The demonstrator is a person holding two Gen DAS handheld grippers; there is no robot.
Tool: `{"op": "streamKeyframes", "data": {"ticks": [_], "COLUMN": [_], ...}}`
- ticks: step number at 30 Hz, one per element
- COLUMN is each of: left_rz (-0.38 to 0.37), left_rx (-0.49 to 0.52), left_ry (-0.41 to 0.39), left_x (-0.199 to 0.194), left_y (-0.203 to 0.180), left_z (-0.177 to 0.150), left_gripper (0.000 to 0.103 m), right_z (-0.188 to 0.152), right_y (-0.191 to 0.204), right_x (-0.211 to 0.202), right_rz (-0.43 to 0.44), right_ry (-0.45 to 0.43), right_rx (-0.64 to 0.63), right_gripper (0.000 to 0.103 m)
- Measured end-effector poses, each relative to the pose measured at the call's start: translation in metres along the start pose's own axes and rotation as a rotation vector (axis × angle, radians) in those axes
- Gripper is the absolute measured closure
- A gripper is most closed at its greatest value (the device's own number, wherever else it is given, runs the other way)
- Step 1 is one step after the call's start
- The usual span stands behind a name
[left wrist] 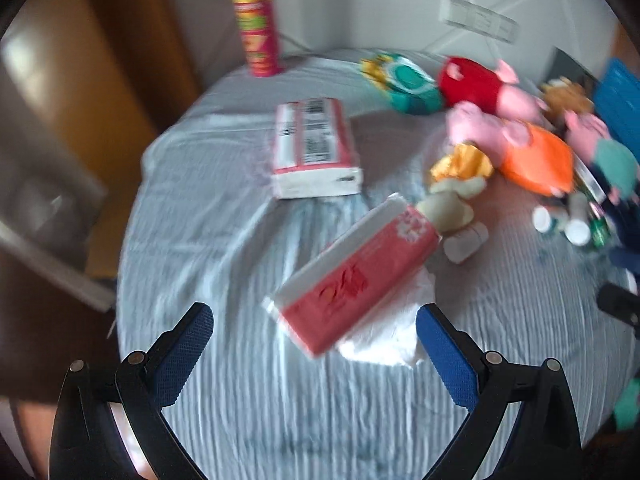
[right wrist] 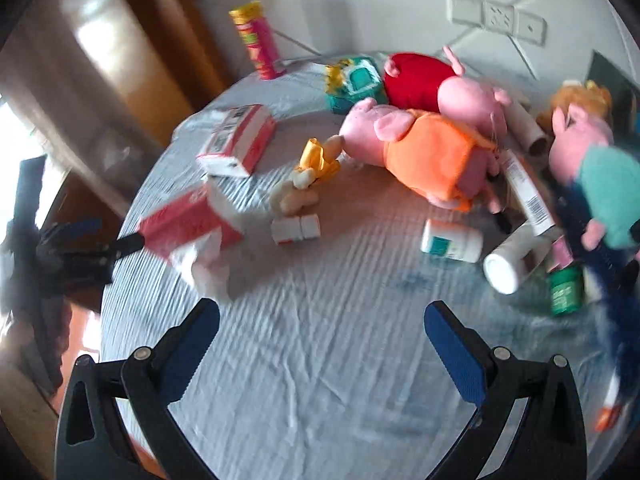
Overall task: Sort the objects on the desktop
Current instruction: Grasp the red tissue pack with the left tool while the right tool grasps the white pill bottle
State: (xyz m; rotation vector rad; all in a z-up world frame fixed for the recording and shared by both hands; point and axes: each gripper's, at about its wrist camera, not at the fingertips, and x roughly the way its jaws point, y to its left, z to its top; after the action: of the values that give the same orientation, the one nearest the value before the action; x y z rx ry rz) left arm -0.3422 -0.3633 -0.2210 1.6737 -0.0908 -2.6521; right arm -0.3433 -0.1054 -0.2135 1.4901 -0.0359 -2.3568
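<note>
My left gripper (left wrist: pixel 314 320) is open, its blue pads either side of a red tissue pack (left wrist: pixel 356 276) lying on the pale cloth (left wrist: pixel 240 400) just ahead of the fingertips. A second tissue pack (left wrist: pixel 314 148) lies further back. In the right wrist view the left gripper (right wrist: pixel 80 246) shows at the left edge beside the red tissue pack (right wrist: pixel 188 224). My right gripper (right wrist: pixel 322 320) is open and empty over bare cloth. Pig plush toys (right wrist: pixel 424 152) lie at the back right, white bottles (right wrist: pixel 452 240) near them.
A chip can (left wrist: pixel 258 32) stands at the table's far left. A teal pack (left wrist: pixel 404 82), a small cream plush with yellow bow (right wrist: pixel 308 184), a green jar (right wrist: pixel 564 290) and tubes (right wrist: pixel 524 184) clutter the right. A wooden door (left wrist: pixel 100 60) is left of the table.
</note>
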Motion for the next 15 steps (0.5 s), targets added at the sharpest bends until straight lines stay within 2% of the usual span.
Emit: {"op": "streamKeyframes", "data": {"ticks": [3, 5, 7, 8, 9, 15], "left_rz": [-0.055, -0.078, -0.079, -0.079, -0.079, -0.081], "left_rx": [0.076, 0.091, 0.04, 0.014, -0.013, -0.17], "left_ry": [0.035, 0.069, 0.079, 0.084, 0.088, 0.117], "left_x": [0.027, 0.044, 0.048, 0.05, 0.052, 0.064], "left_y": [-0.004, -0.009, -0.003, 0.0, 0.003, 0.021], "left_z": [0.01, 0.011, 0.005, 0.003, 0.0, -0.017], "left_gripper": [0.001, 0.001, 0.005, 0.016, 0.023, 0.025], "right_z": [0.007, 0.011, 0.014, 0.015, 0.016, 0.02], "right_y": [0.01, 0.013, 0.014, 0.015, 0.015, 0.025], "right_x": [0.014, 0.023, 0.034, 0.04, 0.045, 0.086], "right_rz": [-0.051, -0.075, -0.087, -0.09, -0.093, -0.125], "right_ry": [0.009, 0.017, 0.025, 0.027, 0.026, 0.047], "right_rx": [0.057, 0.08, 0.103, 0.114, 0.123, 0.114], "right_gripper": [0.0, 0.0, 0.0, 0.0, 0.0, 0.0]}}
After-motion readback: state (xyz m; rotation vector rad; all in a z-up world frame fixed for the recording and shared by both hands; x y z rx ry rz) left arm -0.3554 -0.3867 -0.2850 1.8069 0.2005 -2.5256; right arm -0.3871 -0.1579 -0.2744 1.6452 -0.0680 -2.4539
